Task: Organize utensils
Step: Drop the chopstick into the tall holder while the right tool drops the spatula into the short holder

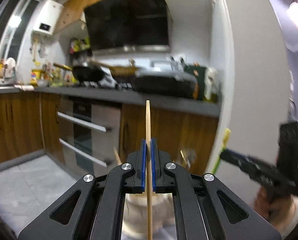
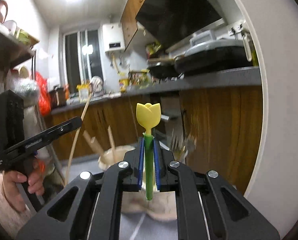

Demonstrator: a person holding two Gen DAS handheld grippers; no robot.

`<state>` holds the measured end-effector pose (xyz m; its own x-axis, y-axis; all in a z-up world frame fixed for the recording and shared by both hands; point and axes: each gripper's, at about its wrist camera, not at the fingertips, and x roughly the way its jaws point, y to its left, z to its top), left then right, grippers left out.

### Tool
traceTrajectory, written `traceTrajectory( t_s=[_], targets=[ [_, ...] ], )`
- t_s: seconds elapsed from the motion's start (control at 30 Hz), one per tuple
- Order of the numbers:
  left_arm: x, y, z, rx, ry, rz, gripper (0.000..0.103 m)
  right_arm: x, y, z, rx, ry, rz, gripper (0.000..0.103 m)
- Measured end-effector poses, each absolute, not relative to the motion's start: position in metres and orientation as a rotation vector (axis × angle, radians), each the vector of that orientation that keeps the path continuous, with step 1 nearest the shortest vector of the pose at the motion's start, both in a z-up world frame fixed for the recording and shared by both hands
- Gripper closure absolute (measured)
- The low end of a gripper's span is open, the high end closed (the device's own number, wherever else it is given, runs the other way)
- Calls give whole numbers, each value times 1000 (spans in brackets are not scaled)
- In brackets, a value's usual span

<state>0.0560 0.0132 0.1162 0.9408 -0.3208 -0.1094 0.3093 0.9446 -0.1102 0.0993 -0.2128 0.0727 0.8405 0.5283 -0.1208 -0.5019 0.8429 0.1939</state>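
Both claws are loaded and up in the air! The left claw [image 1: 148, 146] is clamped on a thin wooden stick [image 1: 148, 124] standing upright between its blue pads. The right claw [image 2: 148, 142] is pinched on the green stem of a yellow tulip-headed utensil [image 2: 148, 116]. A pale holder cup [image 2: 117, 156] with wooden sticks sits below. The risk, to my eye: both grips are narrow, so a fast swing could pivot either piece, or the two claws could clash over the cup.
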Motion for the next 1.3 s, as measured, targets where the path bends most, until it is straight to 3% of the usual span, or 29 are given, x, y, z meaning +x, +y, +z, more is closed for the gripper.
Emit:
traceTrajectory(
  t_s=[0.33,0.93,1.07,1.13,1.17,1.23,1.3],
  targets=[
    [110,-6,122,-72,-69,-179,98,123,-209,57,190,126,495,94],
    [73,14,72,-64,69,-201,96,151,-195,12,108,429,516,94],
    [56,18,67,-46,83,-195,84,152,-191,6,84,455,503,94],
    [47,20,64,-46,78,-201,65,152,-191,6,79,453,506,94],
    [45,21,63,-47,75,-203,61,151,-190,6,72,452,503,94],
    [39,21,62,-49,62,-213,51,152,-189,8,72,447,507,90],
    [37,21,64,-47,55,-209,44,149,-190,10,79,444,508,79]
  ],
)
